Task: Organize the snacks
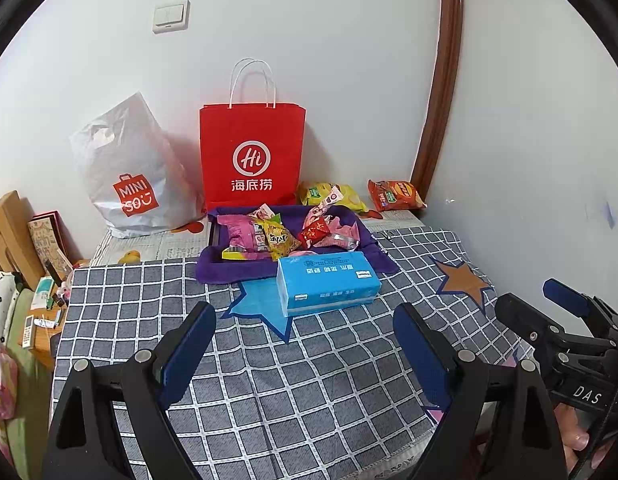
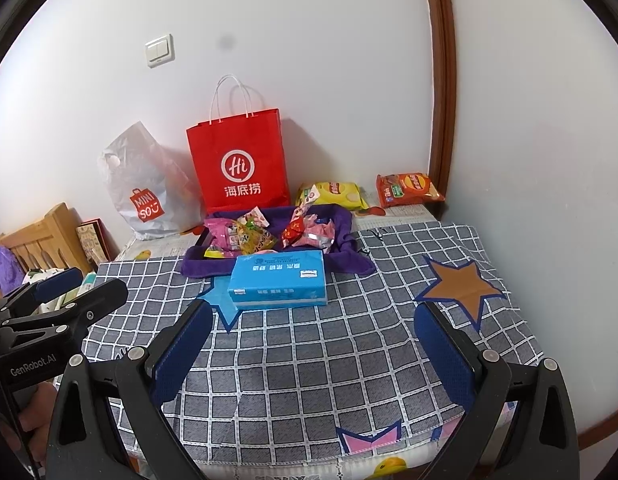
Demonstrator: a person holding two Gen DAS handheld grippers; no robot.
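Left gripper [image 1: 305,344]: jaws spread wide, nothing between them, over the checked cloth [image 1: 309,380].
Right gripper [image 2: 313,344]: also wide apart and empty.
Snacks: most lie piled in the purple tray [image 1: 213,264] at the counter's far side; yellow packet [image 1: 333,196] and orange packet [image 1: 395,194] sit behind it by the wall.
Hidden: the blue tissue pack [image 1: 327,282] covers the tray's near rim; wrapper labels unreadable.
Cut off: counter's near edge.

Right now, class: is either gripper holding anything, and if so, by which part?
Nothing is held. The left gripper and right gripper both stand open above the checked tablecloth, short of the blue tissue pack.
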